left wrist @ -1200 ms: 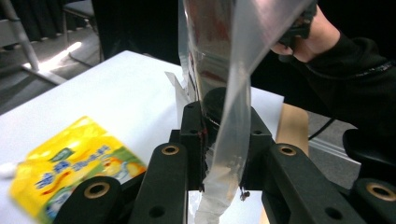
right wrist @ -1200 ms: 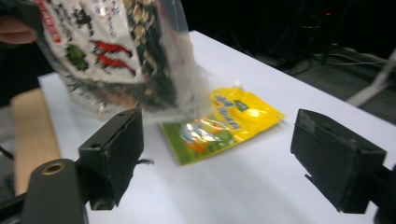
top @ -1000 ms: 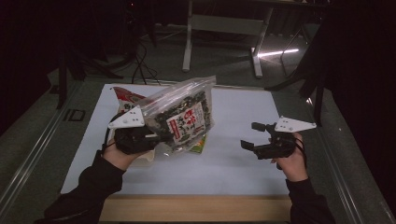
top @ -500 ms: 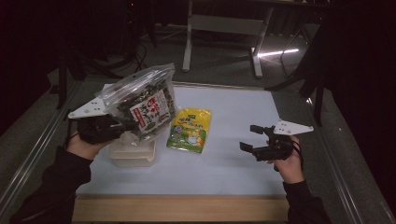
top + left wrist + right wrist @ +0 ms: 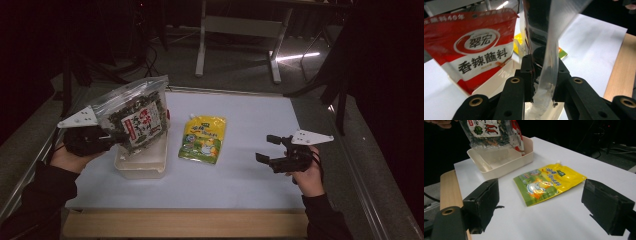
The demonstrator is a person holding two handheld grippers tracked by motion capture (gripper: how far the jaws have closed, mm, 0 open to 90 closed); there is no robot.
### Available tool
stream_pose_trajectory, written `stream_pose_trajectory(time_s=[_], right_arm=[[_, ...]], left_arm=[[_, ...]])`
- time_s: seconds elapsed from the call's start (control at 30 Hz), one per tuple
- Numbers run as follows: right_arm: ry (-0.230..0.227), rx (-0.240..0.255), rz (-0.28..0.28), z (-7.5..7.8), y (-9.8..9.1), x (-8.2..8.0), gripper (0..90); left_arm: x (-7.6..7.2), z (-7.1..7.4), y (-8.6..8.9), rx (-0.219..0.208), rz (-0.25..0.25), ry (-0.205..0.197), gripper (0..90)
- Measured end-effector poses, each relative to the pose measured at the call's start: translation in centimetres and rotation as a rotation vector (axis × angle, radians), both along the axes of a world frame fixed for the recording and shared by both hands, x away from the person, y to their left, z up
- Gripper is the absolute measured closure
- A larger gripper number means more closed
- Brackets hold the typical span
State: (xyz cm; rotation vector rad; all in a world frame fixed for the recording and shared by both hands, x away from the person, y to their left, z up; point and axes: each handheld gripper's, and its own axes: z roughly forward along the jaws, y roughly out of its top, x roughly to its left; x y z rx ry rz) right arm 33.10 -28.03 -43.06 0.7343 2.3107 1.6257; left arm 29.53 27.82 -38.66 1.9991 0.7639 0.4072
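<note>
My left gripper (image 5: 107, 137) is shut on the lower edge of a clear zip bag (image 5: 135, 112) full of dark dried bits, with a red and white label. The bag hangs tilted above a cream rectangular box (image 5: 142, 167) at the table's left. In the left gripper view the pads pinch the bag's plastic (image 5: 549, 62), and a red pouch (image 5: 474, 50) stands in the box (image 5: 499, 80) behind it. A yellow and green pouch (image 5: 202, 139) lies flat mid-table. My right gripper (image 5: 265, 148) hovers at the right, open and holding nothing, with its jaws facing the yellow pouch (image 5: 549, 182).
A white mat (image 5: 250, 115) covers the table, with a wooden strip (image 5: 185, 225) along the near edge. Metal rails run along both sides. A white table frame (image 5: 202, 40) stands on the dark floor beyond.
My left gripper has carried the clear bag leftward, from above the yellow pouch to above the cream box. The pouch and box now show. The right gripper has stayed put.
</note>
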Motion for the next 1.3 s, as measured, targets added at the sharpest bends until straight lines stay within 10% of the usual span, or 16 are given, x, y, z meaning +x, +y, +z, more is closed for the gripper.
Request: stream_pose_trajectory(time_s=[0.33, 1.1, 1.3], right_arm=[[0.008, -0.004, 0.006, -0.2, 0.1, 0.0, 14.4], [0.019, -0.009, 0.012, -0.6, 0.2, 0.1, 14.4], [0.026, -0.021, 0.012, -0.8, 0.2, 0.1, 14.4]], left_arm=[[1.1, -1.5, 0.0, 0.064, 0.022, 0.062, 77.4], [2.9, -5.2, 0.5, 0.044, 0.043, 0.129, 77.6], [3.1, -7.8, 2.6, -0.074, 0.075, 0.164, 77.2]])
